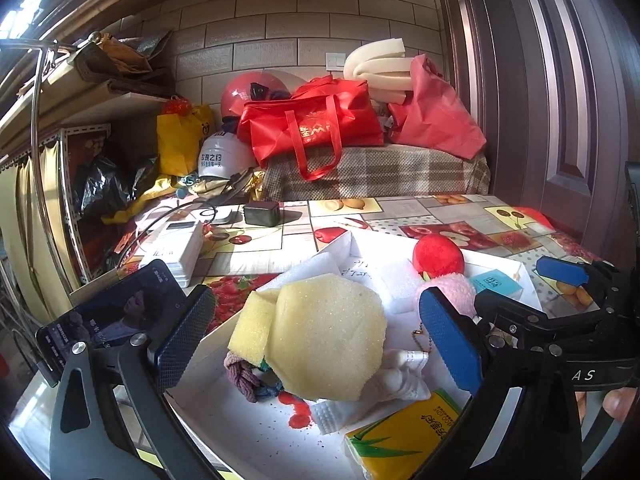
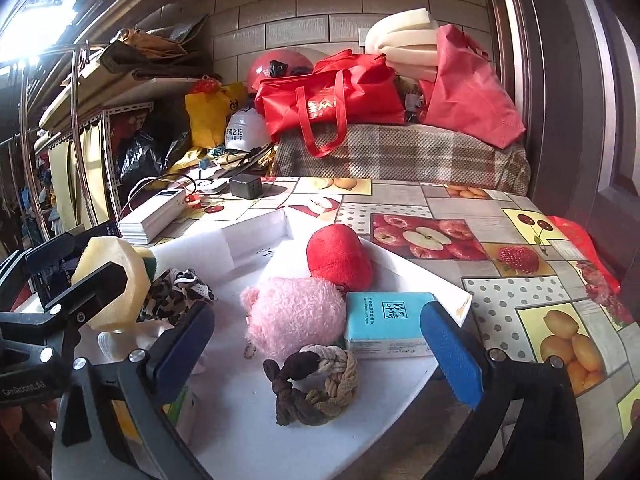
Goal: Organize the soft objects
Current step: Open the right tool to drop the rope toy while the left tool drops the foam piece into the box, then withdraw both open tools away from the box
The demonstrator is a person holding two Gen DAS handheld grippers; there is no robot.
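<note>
Left wrist view: yellow tissue pack [image 1: 404, 436] nearest, at the near edge of the white tray [image 1: 248, 440] on the tabletop [image 1: 432, 208]. Left gripper [image 1: 320, 340] jaws wide apart, gripping nothing; yellow sponge [image 1: 324, 336] lies between them, untouched.

Right wrist view: braided rope ring [image 2: 316, 384] nearest, between wide, empty jaws of right gripper [image 2: 320, 356]. Pink plush [image 2: 296, 312] and blue tissue pack [image 2: 384, 324] just beyond; red plush [image 2: 340, 256] behind.

I'm in a cluttered home storage corner: fruit-print tablecloth [image 2: 460, 216] on my table, red tote bag [image 1: 312, 120], helmets [image 1: 218, 158] and foam rolls [image 1: 380, 68] against a brick-pattern wall [image 1: 280, 20].
</note>
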